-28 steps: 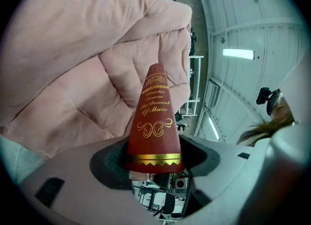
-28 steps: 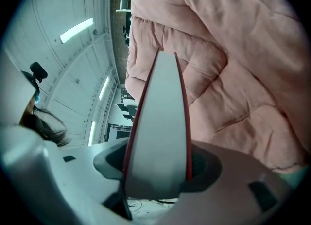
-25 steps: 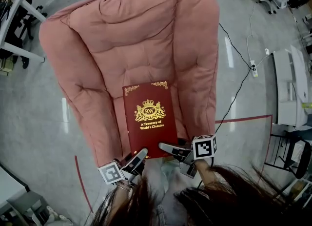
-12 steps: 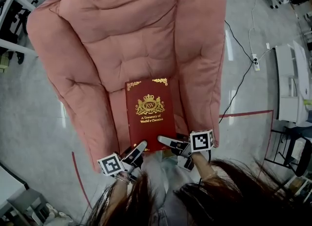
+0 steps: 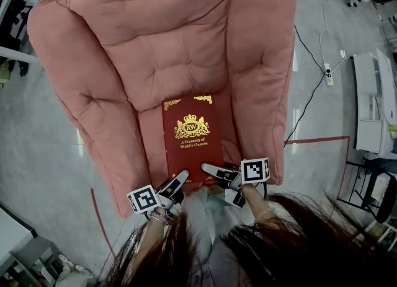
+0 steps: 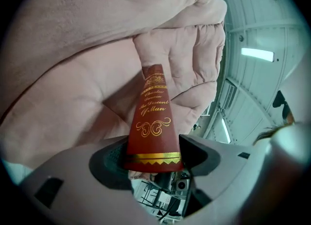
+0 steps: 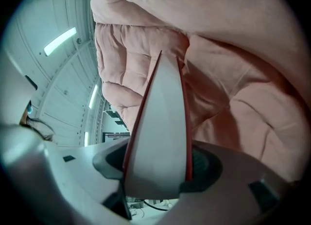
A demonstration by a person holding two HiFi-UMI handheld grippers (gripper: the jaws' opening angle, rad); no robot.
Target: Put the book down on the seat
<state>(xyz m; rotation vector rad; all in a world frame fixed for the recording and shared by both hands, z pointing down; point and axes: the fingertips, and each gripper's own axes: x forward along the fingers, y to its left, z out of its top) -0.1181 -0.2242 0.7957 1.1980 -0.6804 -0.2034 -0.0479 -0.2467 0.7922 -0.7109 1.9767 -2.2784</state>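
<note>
A dark red book point(image 5: 191, 138) with gold print lies flat over the seat of a pink padded armchair point(image 5: 155, 50), cover up. My left gripper point(image 5: 177, 183) is shut on its near left corner, at the spine. In the left gripper view the gold-lettered spine point(image 6: 154, 122) fills the gap between the pads. My right gripper point(image 5: 211, 177) is shut on the near right corner. The right gripper view shows the white page edge point(image 7: 160, 136) between red covers, clamped between the pads. Whether the book touches the seat cushion is hidden.
The armchair's thick arms point(image 5: 263, 93) rise on both sides of the book. Grey floor surrounds the chair, with red tape lines point(image 5: 316, 140) and a black cable point(image 5: 310, 62) to a power strip at right. White furniture point(image 5: 372, 106) stands at the far right.
Both grippers have sunk with the book toward the seat, and the armchair looms larger in the head view. The grip on both corners is unchanged.
</note>
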